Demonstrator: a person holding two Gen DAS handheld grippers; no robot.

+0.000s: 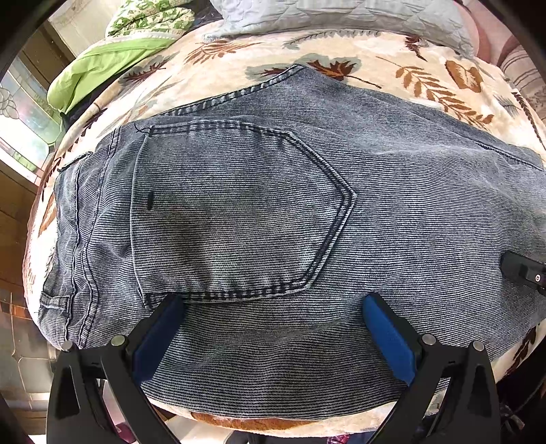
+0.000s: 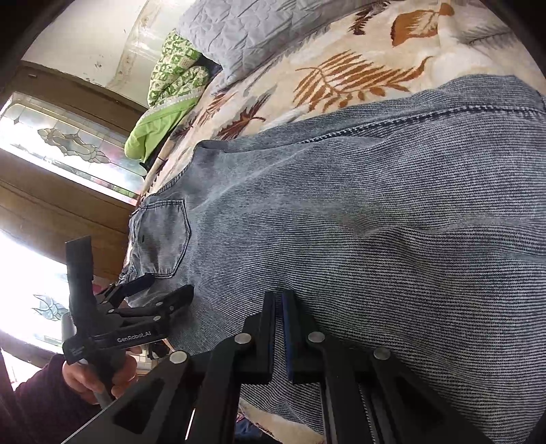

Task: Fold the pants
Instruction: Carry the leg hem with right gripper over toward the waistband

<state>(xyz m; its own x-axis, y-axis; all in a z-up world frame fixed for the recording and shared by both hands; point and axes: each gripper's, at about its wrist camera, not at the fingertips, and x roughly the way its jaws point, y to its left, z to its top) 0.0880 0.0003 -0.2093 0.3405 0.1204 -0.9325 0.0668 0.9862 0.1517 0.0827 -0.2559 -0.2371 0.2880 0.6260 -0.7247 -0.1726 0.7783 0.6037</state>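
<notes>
Grey-blue denim pants lie flat on a leaf-patterned blanket, back pocket up, waistband to the left. My left gripper is open, its blue-padded fingers spread over the denim just below the pocket, holding nothing. In the right wrist view the pants fill the frame. My right gripper has its jaws closed together over the near edge of the denim; whether cloth is pinched between them is hidden. The left gripper shows there too, open, near the pocket.
A grey quilted pillow and a green patterned quilt lie at the far side of the bed. A wooden-framed stained-glass window stands to the left. The bed's near edge runs just below the pants.
</notes>
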